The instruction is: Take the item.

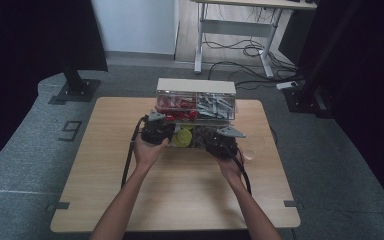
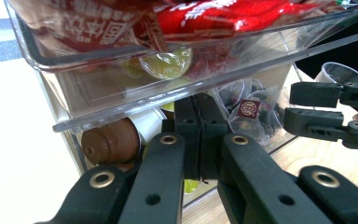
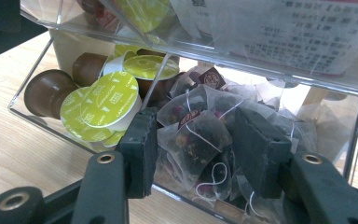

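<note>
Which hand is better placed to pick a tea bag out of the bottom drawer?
Right. Its tool stands open with a tea bag between the pads, not visibly pressed, while the left tool is shut at the coffee capsules.

Both forearms are bare, no sleeves. Each hand carries a black gripper with a grey three-cornered plate and a black cable. The fingers point(image 2: 200, 126) are black, with brass-coloured rivets.

One clear organizer point(image 1: 196, 95), two grippers point(image 1: 156, 131) point(image 1: 223, 142)
</note>
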A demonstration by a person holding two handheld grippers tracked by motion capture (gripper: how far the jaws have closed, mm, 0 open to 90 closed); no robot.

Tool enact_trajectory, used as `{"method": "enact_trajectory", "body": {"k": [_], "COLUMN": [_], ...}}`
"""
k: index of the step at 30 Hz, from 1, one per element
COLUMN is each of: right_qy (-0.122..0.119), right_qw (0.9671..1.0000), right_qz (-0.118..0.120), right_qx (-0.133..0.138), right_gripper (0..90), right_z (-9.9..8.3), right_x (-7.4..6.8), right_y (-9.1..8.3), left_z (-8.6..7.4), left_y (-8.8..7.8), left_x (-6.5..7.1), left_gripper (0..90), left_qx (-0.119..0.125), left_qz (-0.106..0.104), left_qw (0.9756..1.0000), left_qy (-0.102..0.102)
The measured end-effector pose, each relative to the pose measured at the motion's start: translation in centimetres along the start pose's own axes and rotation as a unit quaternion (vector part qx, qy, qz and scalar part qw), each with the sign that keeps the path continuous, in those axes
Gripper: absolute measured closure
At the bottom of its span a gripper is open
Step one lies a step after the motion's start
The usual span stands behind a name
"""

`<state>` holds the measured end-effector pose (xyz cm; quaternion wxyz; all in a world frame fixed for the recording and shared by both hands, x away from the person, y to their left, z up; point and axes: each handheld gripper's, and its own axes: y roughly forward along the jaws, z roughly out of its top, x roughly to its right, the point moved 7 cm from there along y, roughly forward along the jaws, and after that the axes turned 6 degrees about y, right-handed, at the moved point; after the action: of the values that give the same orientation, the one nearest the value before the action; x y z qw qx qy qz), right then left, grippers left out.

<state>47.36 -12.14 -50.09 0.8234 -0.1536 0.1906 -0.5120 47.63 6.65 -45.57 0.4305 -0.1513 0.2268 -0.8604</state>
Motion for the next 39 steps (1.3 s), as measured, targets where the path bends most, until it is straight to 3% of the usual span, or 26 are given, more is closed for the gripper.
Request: {"method": "enact_trajectory", "body": {"k": [5, 27, 39], "right_qy": [-0.005, 0.025, 0.031], "right_qw": [1.0, 0.9994, 0.9992], "right_qz": [-0.004, -0.017, -0.015], "right_qx": [-0.005, -0.016, -0.02], "right_gripper": [50.1, 51.5, 51.4], "right_z": [0.2, 0.2, 0.5], "right_x": [0.0, 1.6, 1.4], "right_y": [0.5, 3.0, 3.5], "left_z": [0.0, 0.1, 0.0], "left_y": [0.0, -0.2, -0.1], "left_x": [0.0, -0.1, -0.1], "left_gripper": [89.3, 89.3, 89.1], "left_qx": [0.0, -0.002, 0.0], "left_qz": [0.0, -0.001, -0.001], "left_qw": [1.0, 1.0, 1.0], "left_qy": [0.001, 0.002, -0.002]}}
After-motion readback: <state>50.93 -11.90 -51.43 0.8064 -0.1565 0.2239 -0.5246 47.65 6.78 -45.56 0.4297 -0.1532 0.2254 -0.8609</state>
